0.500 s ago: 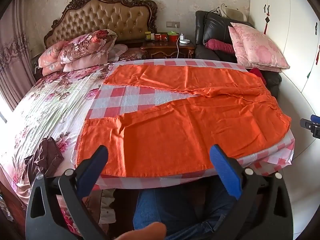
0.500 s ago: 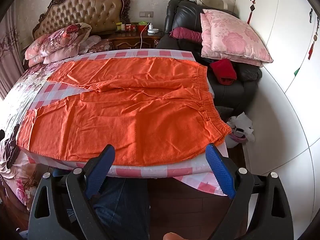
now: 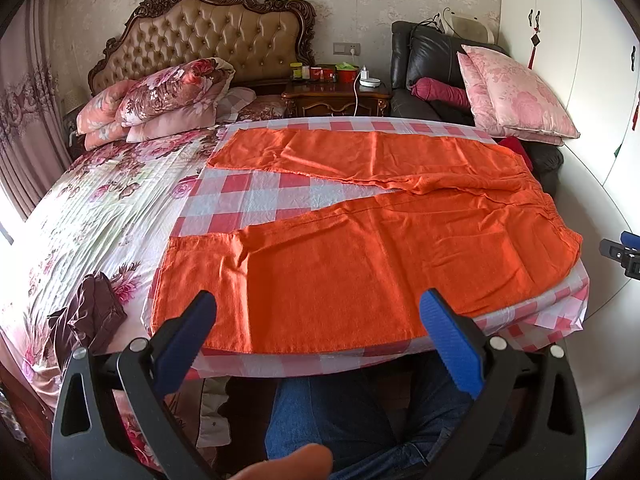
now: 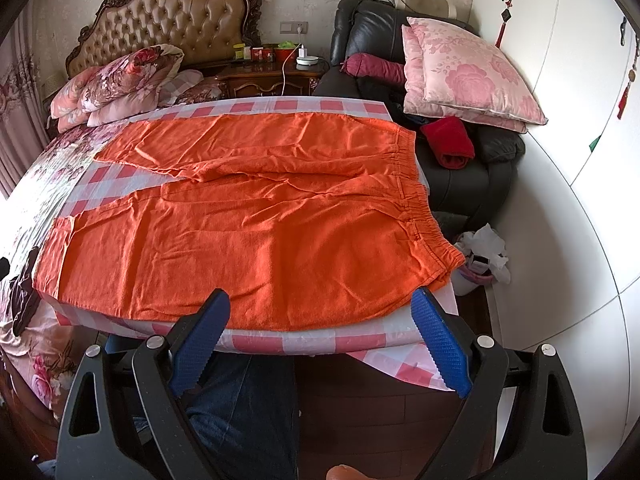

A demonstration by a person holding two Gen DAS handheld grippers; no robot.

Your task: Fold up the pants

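Orange pants (image 3: 360, 248) lie flat and unfolded on a red/white checked cloth (image 3: 256, 196) spread over the near end of the bed (image 3: 100, 216). Waistband w/ elastic gathers points to the right side, toward the black armchair (image 4: 452, 176); both legs extend left, splayed apart in a V w/ checked cloth visible between them. Near leg runs along the bed's front edge; far leg lies closer to the headboard (image 3: 216, 36). Left gripper (image 3: 316, 320) is held just off the bed's front edge, over the near leg's hem half; blue fingers spread wide, nothing between them, no contact w/ fabric. Right gripper (image 4: 320, 316) is held likewise off the front edge, nearer the waistband end; fingers wide apart, empty, not touching the pants. Its tip also shows at the right border of the left wrist view. Below both grippers: person's legs in blue jeans (image 3: 344, 420). Floral pillows (image 3: 160, 96) are stacked at the head of the bed; a dark maroon garment (image 3: 88, 312) lies on the floral bedspread left of the pants. Pink cushions (image 4: 468, 72) rest on the armchair; wooden nightstand (image 3: 340, 100) stands between bed and armchair.
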